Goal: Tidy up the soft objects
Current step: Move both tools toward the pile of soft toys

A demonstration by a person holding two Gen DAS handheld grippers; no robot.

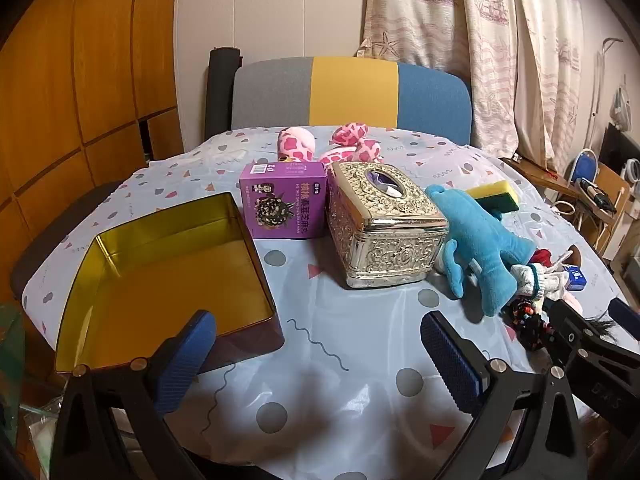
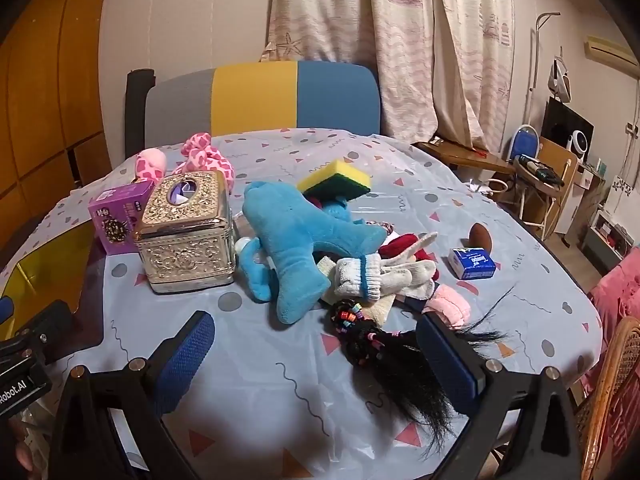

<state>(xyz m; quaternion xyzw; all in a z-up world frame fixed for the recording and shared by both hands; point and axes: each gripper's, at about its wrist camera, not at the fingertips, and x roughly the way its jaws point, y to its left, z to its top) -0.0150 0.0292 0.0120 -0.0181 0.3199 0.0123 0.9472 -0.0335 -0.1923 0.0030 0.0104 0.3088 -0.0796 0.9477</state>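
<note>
A blue plush toy (image 2: 296, 236) lies on the patterned tablecloth, over a pile with white gloves (image 2: 380, 276), a red soft item (image 2: 404, 246), a pink cloth (image 2: 448, 306) and a black hairpiece with coloured beads (image 2: 384, 348). The blue plush also shows in the left wrist view (image 1: 480, 240). A yellow-green sponge (image 2: 336, 180) lies behind it. A pink spotted plush (image 1: 332, 146) lies at the far side. An open gold-lined tin (image 1: 168, 276) sits at the left. My left gripper (image 1: 320, 356) is open and empty beside the tin. My right gripper (image 2: 320, 354) is open, empty, with the hairpiece between its fingers.
An ornate silver tissue box (image 1: 384, 220) and a purple carton (image 1: 284, 204) stand mid-table. A small blue-white pack (image 2: 472, 264) and a brown egg-shaped thing (image 2: 480, 236) lie at the right. A grey, yellow and blue chair (image 1: 352, 92) stands behind the table. A wicker chair (image 2: 616, 392) is at the right.
</note>
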